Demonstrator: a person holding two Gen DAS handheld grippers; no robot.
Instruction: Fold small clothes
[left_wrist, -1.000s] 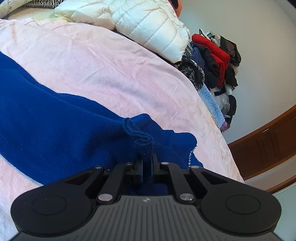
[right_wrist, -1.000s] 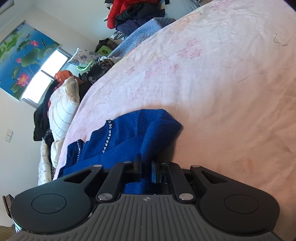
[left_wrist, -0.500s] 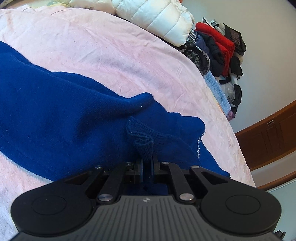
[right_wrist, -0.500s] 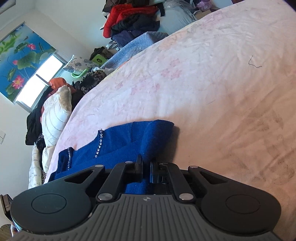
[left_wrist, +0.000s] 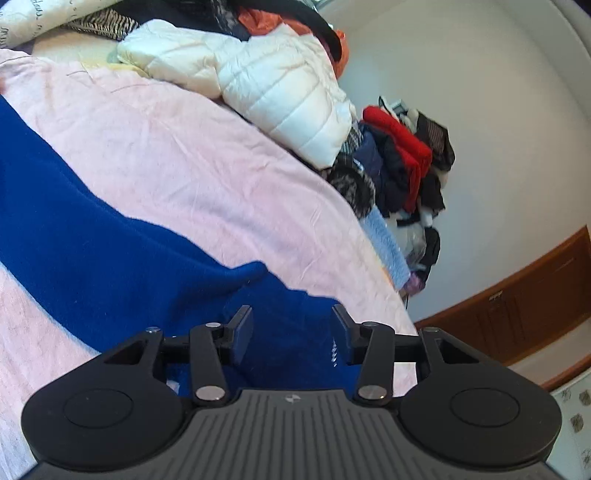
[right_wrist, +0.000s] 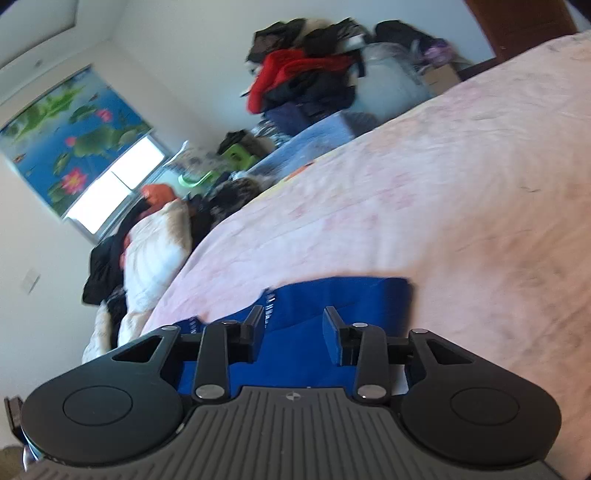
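a blue knit garment (left_wrist: 122, 258) lies spread on a pink bedsheet (left_wrist: 207, 173), a line of small studs along one edge showing just under the claws. the left gripper (left_wrist: 291, 325) hangs low over the cloth, its jaws spread wide with blue fabric showing between them, nothing pinched. the right gripper (right_wrist: 293, 326) sits over the garment's squared end (right_wrist: 343, 299), jaws likewise parted and holding nothing. only the left wrist view takes in a white puffer jacket (left_wrist: 280, 85) at the bed's far side and a wooden cabinet (left_wrist: 524, 310); only the right wrist view shows a lotus-print window blind (right_wrist: 70, 144). a heap of red and dark clothes (right_wrist: 306, 77) appears in both views.
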